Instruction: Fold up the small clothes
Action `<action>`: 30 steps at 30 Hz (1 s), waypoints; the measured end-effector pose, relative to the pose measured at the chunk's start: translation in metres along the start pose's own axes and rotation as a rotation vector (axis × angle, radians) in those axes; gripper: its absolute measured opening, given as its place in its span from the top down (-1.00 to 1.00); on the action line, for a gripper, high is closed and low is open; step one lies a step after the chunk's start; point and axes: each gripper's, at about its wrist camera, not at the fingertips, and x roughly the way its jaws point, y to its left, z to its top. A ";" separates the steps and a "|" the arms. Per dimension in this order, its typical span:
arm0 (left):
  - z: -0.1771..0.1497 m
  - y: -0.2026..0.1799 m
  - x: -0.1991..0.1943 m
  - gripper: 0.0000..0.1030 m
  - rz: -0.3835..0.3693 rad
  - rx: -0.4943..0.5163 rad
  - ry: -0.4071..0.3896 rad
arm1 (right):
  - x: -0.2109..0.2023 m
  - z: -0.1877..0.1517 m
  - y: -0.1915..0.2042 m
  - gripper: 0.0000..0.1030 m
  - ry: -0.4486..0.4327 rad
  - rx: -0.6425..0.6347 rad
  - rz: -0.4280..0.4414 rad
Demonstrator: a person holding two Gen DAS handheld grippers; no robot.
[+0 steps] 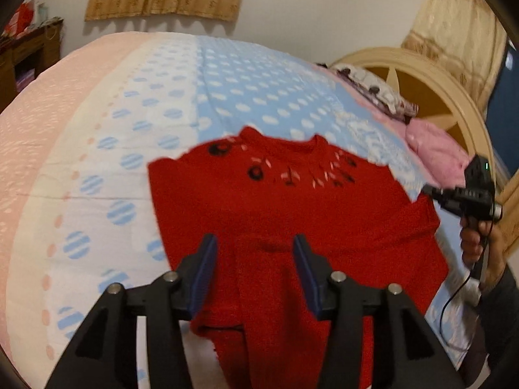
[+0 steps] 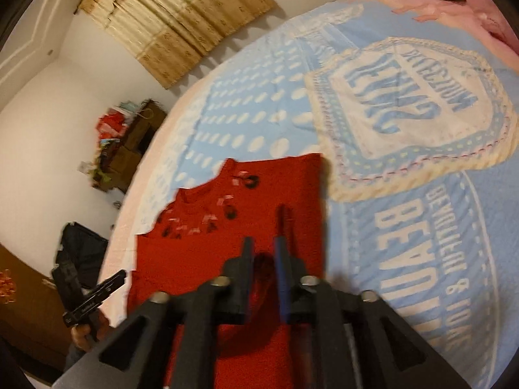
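Two claws: both yours, both over the sweater, neither gripping.
Sweater [image 1: 292,214]: red knit, flat on the bed [image 1: 227,90], front up, collar at the far end, hem toward you. Sleeves look already turned in over the body, so likely part folded; edges blurred, not certain.
Why flat: spread so you can take hem corners or sides and fold toward the collar.
Left claw [image 1: 256,243]: jaws moderately apart, nothing between the pads. Hangs over the near middle of the sweater, angled down; a folded strip runs under the gap. Touching the cloth? Can't tell.
Right claw [image 2: 264,246]: jaws narrowly apart, only a slim gap, no cloth pinched that I can see. Over the sweater's right part, close to its right edge. View blurred.
Relation: claws sit side by side across the lower body, well short of the collar.
Right hand [image 1: 473,243]: seen from the left view, wrapped on its handle off the sweater's right edge.
Next, my guess: lower both, pinch near the hem, carry it up to the collar.
Risk: thick knit may slip or bunch in a narrow pinch.
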 end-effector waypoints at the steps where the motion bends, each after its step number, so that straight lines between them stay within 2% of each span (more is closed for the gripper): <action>1: -0.002 -0.002 0.003 0.02 -0.007 0.002 0.008 | 0.000 0.000 -0.002 -0.50 0.001 0.003 -0.006; 2: -0.003 -0.004 0.005 0.02 -0.011 0.003 0.011 | -0.001 0.000 -0.005 -0.67 0.003 0.012 0.006; 4: -0.005 -0.008 0.010 0.08 -0.017 0.020 0.020 | -0.003 0.001 -0.008 -0.68 0.003 0.006 0.015; 6: -0.005 -0.009 0.012 0.26 -0.018 0.033 0.022 | -0.005 0.000 -0.007 -0.68 0.004 -0.035 -0.020; 7: -0.005 -0.010 0.014 0.41 -0.019 0.038 0.025 | -0.005 0.000 -0.007 -0.68 0.011 -0.045 -0.016; 9: -0.005 -0.010 0.016 0.52 -0.026 0.045 0.029 | -0.003 -0.002 -0.006 -0.68 0.032 -0.064 0.020; 11: -0.005 -0.011 0.017 0.72 -0.033 0.052 0.032 | 0.000 -0.005 0.000 -0.67 0.044 -0.094 0.045; 17: -0.005 -0.009 0.016 0.80 -0.037 0.046 0.034 | 0.013 -0.024 0.020 -0.32 0.106 -0.228 0.043; 25: -0.007 -0.001 0.017 0.80 -0.037 0.020 0.030 | -0.006 -0.029 0.010 -0.30 0.092 -0.290 0.041; 30: -0.008 0.001 0.017 0.78 -0.037 0.004 0.023 | -0.016 -0.029 0.012 -0.30 0.077 -0.394 -0.056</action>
